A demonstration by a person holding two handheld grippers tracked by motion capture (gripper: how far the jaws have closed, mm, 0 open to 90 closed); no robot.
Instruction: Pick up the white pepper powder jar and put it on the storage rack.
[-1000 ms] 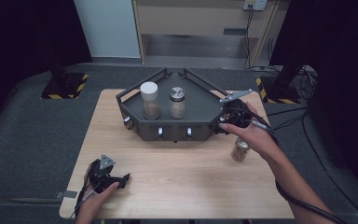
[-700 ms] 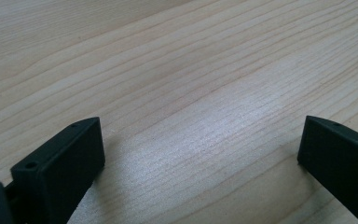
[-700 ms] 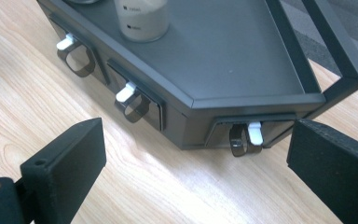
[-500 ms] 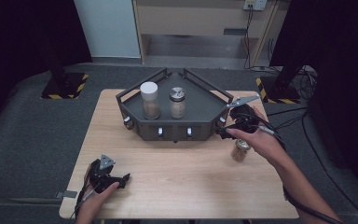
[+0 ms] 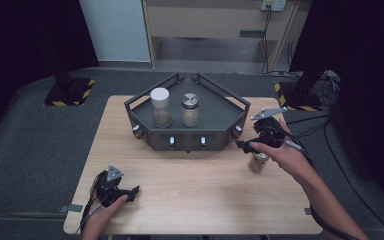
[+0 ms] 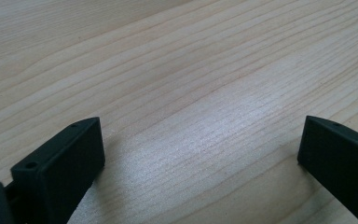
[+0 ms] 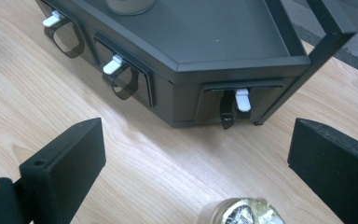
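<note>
Since the earlier frame my right gripper (image 5: 243,146) has slid nearer me from the right corner of the black spice rack (image 5: 215,125) and sunk a little, so it now hangs just over the small foil-capped jar (image 5: 256,162) standing on the wooden table (image 5: 190,200) off that corner. The rack, the jars on it and my left gripper (image 5: 130,191) sit as they did.

Taking the rack as my landmark: it is the biggest thing, in the middle of the far half of the table. On its deck a white-lidded jar (image 5: 160,107) stands left of a silver-capped jar (image 5: 190,109). The loose jar is upright, just to the rack's near-right, apart from it. In the right gripper view its foil top (image 7: 242,212) peeks in at the bottom between my wide-spread jaws, neither pad touching it. The left gripper rests well off the rack's near-left, jaws apart over bare wood.

My worry: I am coming in from above and slightly off-centre. If one pad meets the cap first, I think the jar tips or skids toward the rack's white-tabbed corner drawer (image 7: 235,105). Closing on the foil alone might crush it and leave a poor hold.
</note>
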